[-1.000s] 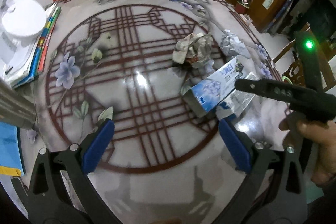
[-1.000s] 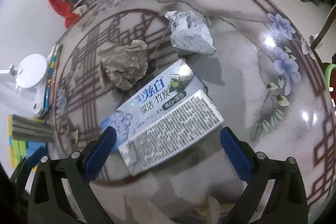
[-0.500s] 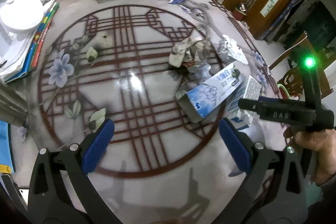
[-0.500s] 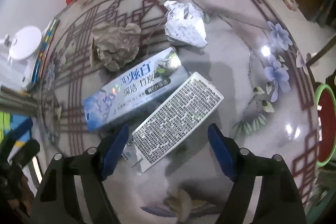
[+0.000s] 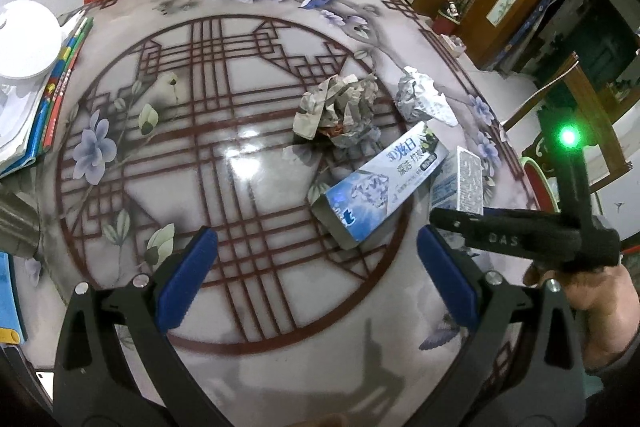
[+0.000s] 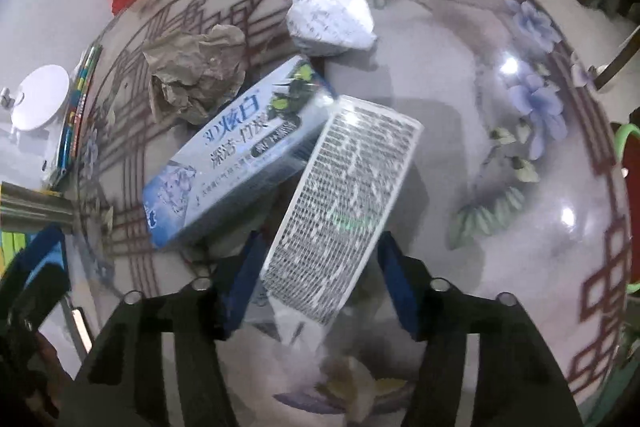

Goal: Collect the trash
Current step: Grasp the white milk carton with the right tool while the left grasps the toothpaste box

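Observation:
My right gripper (image 6: 316, 267) is shut on the near end of a white printed carton (image 6: 344, 203), which is tilted up off the round patterned table (image 6: 460, 75). A blue toothpaste box (image 6: 236, 155) lies to its left, touching it. A brown crumpled paper ball (image 6: 192, 75) and a white crumpled paper ball (image 6: 328, 15) lie beyond. My left gripper (image 5: 316, 279) is open and empty above the table's near side. In the left wrist view the toothpaste box (image 5: 384, 183), carton (image 5: 464, 183), brown ball (image 5: 340, 107), white ball (image 5: 420, 99) and the right gripper (image 5: 520, 235) show to the right.
A white lamp base (image 5: 24, 43) sits on stacked books (image 5: 52, 95) at the table's left edge. A red and green bin (image 5: 540, 179) stands below the table's right edge. A grey block (image 5: 16, 223) lies at the near left.
My right gripper has moved in and closed on the white carton, lifting and turning its near end. The left gripper has pulled back slightly and stayed open.

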`<state>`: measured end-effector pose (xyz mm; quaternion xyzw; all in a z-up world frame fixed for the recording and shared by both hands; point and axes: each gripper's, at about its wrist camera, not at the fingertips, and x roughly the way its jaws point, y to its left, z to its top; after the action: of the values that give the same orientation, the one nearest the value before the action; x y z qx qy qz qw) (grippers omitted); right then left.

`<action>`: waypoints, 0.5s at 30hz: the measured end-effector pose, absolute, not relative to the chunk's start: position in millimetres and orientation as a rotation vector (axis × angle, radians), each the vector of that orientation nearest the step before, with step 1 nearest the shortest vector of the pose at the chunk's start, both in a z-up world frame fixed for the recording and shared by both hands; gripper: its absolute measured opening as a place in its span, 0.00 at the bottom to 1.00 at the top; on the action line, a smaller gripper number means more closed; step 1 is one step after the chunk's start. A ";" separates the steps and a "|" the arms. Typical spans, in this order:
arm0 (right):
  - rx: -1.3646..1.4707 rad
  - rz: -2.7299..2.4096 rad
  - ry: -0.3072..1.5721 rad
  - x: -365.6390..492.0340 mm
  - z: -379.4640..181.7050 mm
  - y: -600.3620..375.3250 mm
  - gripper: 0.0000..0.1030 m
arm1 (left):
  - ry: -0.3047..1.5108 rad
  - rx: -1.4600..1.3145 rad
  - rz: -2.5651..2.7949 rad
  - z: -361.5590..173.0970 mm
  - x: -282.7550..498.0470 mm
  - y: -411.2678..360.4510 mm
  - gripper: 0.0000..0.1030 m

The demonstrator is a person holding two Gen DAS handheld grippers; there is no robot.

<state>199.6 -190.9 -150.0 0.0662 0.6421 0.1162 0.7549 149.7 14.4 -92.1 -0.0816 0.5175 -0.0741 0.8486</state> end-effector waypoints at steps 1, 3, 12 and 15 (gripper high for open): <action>0.136 0.256 1.402 199.3 -148.9 -192.9 0.48 | 1.091 -0.171 -0.158 -92.3 150.5 13.2 0.95; 0.117 0.260 1.402 198.8 -146.7 -197.7 0.44 | 1.096 -0.160 -0.171 -94.1 153.4 7.6 0.95; 0.049 0.238 1.404 193.6 -142.6 -229.1 0.39 | 1.148 -0.085 -0.229 -110.2 169.1 -27.1 0.95; 0.033 0.227 1.402 191.1 -141.2 -239.9 0.39 | 1.157 -0.047 -0.248 -115.7 177.0 -41.3 0.95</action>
<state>191.1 -239.9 -141.2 0.0152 0.6434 0.1044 0.7582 177.0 -41.3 -115.7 -0.0220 0.5452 -0.1170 0.8298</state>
